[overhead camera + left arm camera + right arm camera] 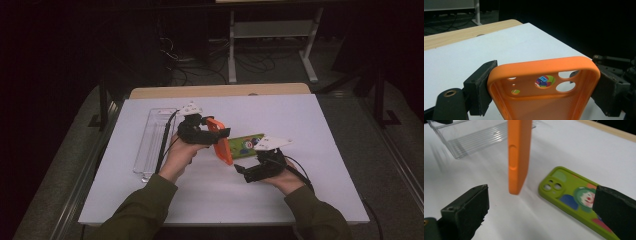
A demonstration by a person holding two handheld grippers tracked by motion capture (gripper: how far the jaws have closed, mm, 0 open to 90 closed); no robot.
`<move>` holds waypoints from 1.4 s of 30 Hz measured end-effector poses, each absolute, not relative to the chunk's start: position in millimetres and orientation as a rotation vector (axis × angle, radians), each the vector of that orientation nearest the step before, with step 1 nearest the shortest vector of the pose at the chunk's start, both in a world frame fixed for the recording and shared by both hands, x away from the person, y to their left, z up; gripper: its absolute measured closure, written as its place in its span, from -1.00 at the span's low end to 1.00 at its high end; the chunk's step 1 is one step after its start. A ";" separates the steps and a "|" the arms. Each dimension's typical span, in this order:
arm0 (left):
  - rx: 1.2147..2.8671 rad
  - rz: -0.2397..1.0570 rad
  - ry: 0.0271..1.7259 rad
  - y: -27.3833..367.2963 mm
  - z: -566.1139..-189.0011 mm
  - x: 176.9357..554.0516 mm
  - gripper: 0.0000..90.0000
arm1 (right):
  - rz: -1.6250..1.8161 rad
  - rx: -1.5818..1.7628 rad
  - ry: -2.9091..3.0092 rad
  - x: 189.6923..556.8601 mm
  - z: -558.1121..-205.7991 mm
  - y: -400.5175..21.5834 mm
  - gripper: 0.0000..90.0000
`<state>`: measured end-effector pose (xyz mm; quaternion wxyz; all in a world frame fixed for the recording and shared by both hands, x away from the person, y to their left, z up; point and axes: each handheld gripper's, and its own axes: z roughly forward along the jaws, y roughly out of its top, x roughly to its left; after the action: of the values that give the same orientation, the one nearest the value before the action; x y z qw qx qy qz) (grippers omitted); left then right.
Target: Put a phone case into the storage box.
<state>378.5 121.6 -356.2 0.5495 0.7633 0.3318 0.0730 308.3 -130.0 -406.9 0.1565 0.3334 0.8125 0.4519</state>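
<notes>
The room around the white table (300, 125) is very dark, and the table top itself is evenly lit from above. Shadows on it are soft and short. The high view is dim and a little grainy. In the right gripper view the near fingers (466, 212) are blurred, and the clear tray (474, 137) looks soft.

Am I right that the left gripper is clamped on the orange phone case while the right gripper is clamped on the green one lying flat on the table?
Not quite. The left gripper is clamped on the orange phone case, but the right gripper holds nothing: the right gripper view shows its jaws wide apart and empty, with the green phone case lying flat on the table beyond them.
</notes>
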 end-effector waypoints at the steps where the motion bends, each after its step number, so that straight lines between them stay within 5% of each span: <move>1: 1.808 0.175 0.785 121.9 -355.9 378.4 -0.65 | 1.298 0.969 2.322 307.0 -407.0 -134.5 -1.00; 21: 1.803 0.204 0.767 125.7 -348.8 376.5 -0.65 | 1.213 1.069 2.304 280.4 -432.0 -188.1 -1.00; 42: 1.829 0.286 0.758 145.3 -317.8 395.0 -0.65 | 1.233 1.069 2.288 280.9 -428.8 -186.7 -1.00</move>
<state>395.0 145.3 -317.8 0.5401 0.7694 0.3190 0.1203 280.9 -186.7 -428.8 0.1648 0.3752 0.8031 0.4326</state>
